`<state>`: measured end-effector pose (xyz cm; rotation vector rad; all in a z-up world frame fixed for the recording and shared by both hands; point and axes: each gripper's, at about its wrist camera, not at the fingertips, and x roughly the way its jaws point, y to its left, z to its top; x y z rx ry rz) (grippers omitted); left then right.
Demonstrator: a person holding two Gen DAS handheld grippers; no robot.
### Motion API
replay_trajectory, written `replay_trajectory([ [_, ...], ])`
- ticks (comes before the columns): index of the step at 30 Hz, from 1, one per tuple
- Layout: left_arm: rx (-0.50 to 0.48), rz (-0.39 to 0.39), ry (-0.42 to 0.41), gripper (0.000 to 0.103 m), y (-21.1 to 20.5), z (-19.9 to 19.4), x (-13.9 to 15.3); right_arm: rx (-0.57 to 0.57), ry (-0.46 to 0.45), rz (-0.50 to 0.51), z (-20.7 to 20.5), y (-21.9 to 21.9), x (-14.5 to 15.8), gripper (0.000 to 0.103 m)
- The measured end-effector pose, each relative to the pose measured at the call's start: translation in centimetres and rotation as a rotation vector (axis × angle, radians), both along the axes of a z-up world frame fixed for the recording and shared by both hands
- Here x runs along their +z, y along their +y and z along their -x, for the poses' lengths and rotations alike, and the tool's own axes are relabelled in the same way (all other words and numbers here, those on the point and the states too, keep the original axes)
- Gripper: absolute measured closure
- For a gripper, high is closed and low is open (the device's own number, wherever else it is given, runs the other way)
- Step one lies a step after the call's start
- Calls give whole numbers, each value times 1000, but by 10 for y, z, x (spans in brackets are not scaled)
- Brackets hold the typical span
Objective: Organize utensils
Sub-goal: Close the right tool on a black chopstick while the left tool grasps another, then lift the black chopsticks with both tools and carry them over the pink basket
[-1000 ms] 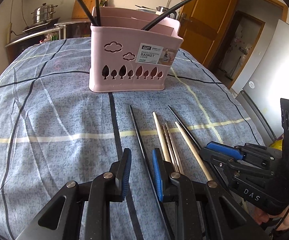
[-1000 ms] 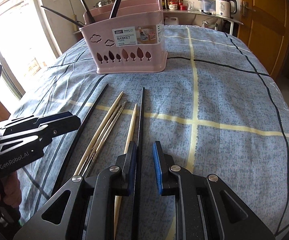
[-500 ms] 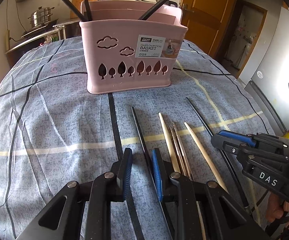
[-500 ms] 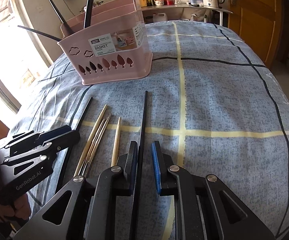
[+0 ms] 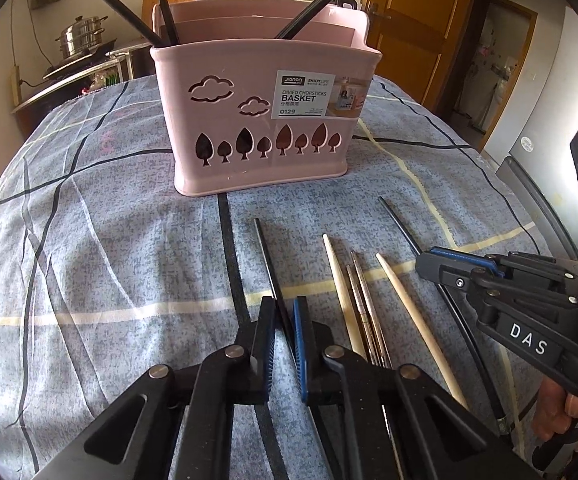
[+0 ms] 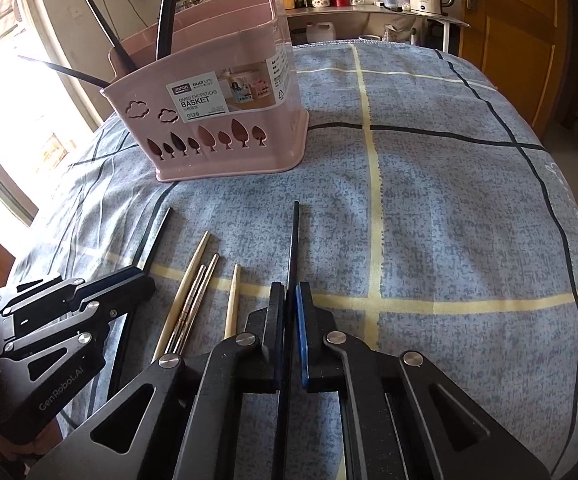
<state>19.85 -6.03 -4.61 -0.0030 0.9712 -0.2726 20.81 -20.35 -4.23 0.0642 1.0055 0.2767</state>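
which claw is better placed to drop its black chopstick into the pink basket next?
Left, probably. The left claw sits straight in front of the pink basket; the right claw has the basket off to its left. Both straddle black chopsticks.

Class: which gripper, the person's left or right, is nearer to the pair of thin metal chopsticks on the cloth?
Left. The left gripper sits just beside the metal chopsticks; the right gripper lies beyond a wooden chopstick.
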Motion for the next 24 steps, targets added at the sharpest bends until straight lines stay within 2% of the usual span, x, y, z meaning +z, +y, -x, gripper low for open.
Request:
replay_trajectory([
  [7, -16, 19, -41, 98, 6, 4, 18, 1, -38, -36, 6, -5, 20, 98],
  [24, -26, 79, -229, 98, 25, 19, 118, -15, -228, -94, 17, -23, 107, 98],
])
